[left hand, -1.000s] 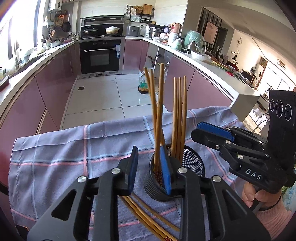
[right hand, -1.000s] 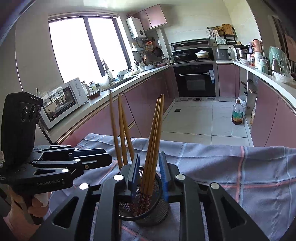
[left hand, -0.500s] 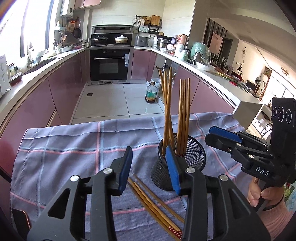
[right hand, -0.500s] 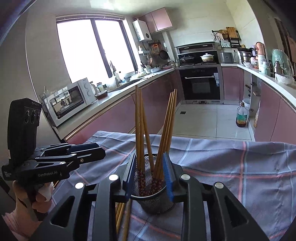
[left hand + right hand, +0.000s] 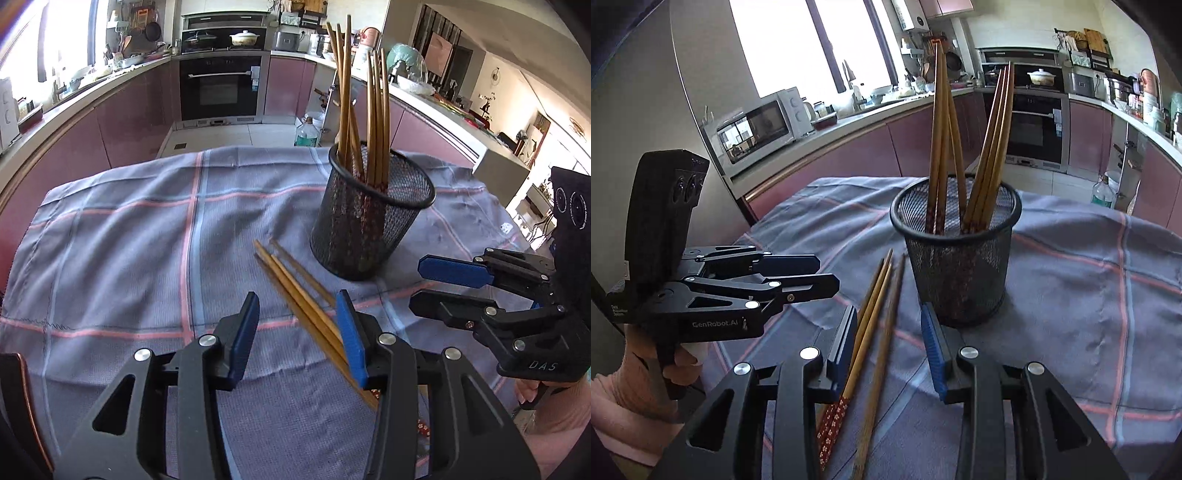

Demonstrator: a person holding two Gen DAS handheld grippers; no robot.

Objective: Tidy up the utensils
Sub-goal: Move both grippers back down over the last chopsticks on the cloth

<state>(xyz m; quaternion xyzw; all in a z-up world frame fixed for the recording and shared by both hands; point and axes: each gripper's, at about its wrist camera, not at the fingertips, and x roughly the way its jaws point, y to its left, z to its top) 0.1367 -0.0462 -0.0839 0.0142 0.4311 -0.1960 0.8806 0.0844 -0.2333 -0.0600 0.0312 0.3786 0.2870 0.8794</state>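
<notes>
in the right wrist view, my left gripper (image 5: 823, 275) comes in from the left edge of the frame, its jaws parted a little and nothing between them; they have just been opening. next along, low and left of centre, the loose chopsticks (image 5: 871, 332) lie on the checked cloth (image 5: 1089, 295), thin tips toward the cup and patterned ends toward the bottom of the frame. my right gripper (image 5: 890, 343) sits over them at bottom centre, jaws partly apart and freshly opened, with the sticks running between the pads but not pinched. right of centre stands the mesh cup (image 5: 956, 266), already holding two bunches of upright chopsticks (image 5: 964, 155).

in the left wrist view, my left gripper (image 5: 297, 332) is at bottom centre, empty, the loose chopsticks (image 5: 299, 291) slanting past its right pad, the mesh cup (image 5: 369, 229) upper right, my right gripper (image 5: 439, 284) at the right edge.

i judge the step is picking up the loose sticks. to do it well i'd square one pair of pads across the bundle near its middle, close until all three or so are trapped together, and keep the other gripper clear of the cup so i don't tip it. the sticks are thin and smooth and may roll apart or slip out.
</notes>
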